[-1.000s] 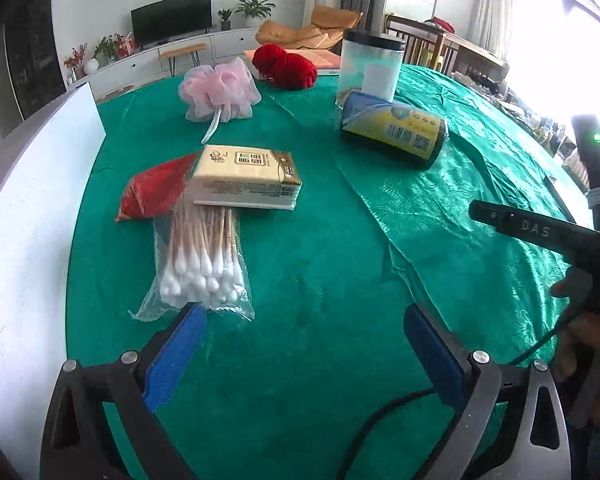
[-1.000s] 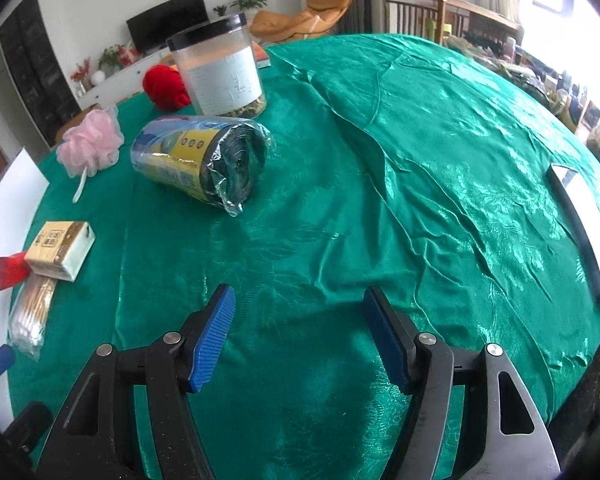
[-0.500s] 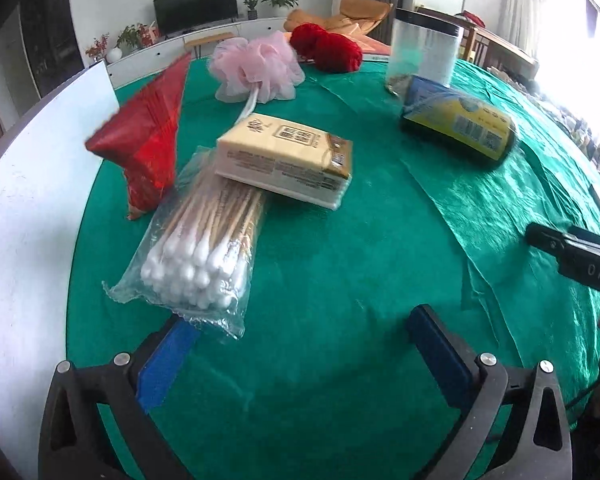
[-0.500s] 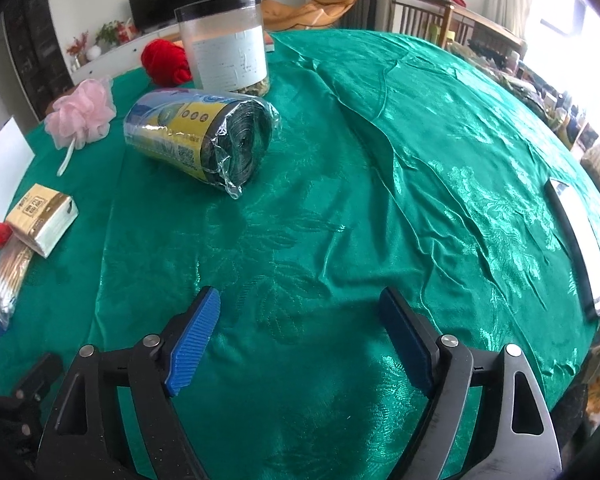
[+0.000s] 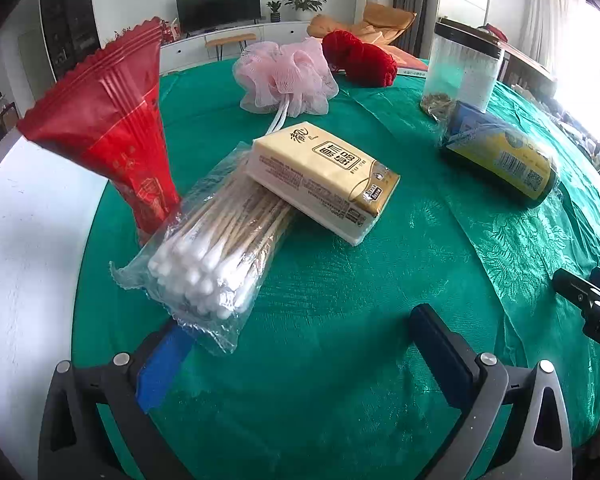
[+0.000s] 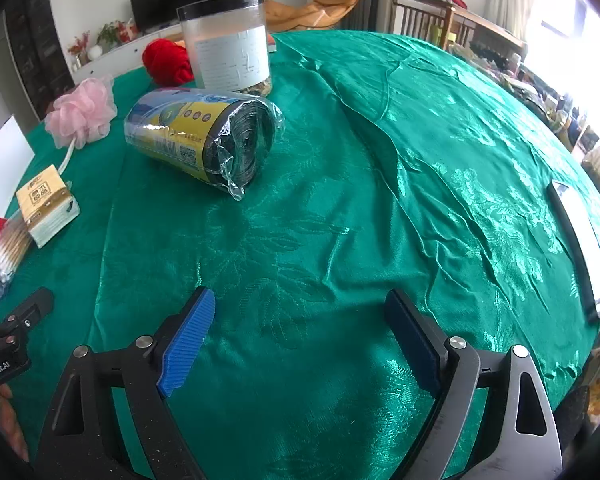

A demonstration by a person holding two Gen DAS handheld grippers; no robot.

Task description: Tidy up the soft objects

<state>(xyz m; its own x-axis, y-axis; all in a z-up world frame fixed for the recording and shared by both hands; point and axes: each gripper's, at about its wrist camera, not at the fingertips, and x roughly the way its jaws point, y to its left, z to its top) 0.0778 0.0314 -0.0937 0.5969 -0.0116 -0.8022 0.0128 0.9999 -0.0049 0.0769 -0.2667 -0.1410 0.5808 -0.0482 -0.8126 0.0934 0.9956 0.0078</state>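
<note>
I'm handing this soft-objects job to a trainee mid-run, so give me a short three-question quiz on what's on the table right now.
1. True or false: the tissue pack lies partly on the bag of cotton swabs.
2. What stands directly behind the wrapped roll of bags? A) pink bath pouf B) clear jar with a black lid C) phone
3. Fill in: the right gripper is open over bare ____ cloth.

Key: 1 true. 2 B, the jar. 3 green; nothing lies between its jaws, which have just been opening.
</note>
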